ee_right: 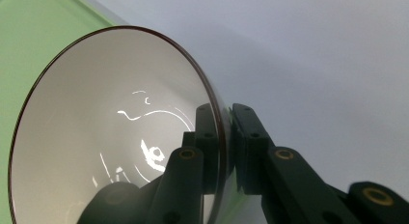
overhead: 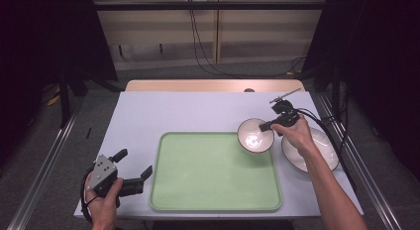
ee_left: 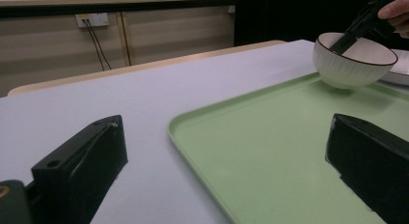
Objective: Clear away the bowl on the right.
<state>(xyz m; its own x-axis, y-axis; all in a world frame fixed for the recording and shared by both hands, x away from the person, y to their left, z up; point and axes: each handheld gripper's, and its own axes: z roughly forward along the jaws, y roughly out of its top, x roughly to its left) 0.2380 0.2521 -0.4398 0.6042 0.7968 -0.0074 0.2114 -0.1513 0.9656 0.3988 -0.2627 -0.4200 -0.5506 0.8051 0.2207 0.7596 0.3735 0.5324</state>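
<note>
Green tray lies on white table, dark surroundings.

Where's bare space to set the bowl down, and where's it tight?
Most of the green tray is bare. So is the table behind it. Crowded at the tray's far right corner: the right gripper holds the bowl there, beside the plate.

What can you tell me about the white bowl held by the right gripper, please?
The bowl is round, glossy white inside with a thin dark rim and a ribbed white outside, seemingly ceramic, and empty. The right gripper is shut on its rim, one jaw inside, one outside. It sits over the far right corner of the green tray, beside a plate.
</note>
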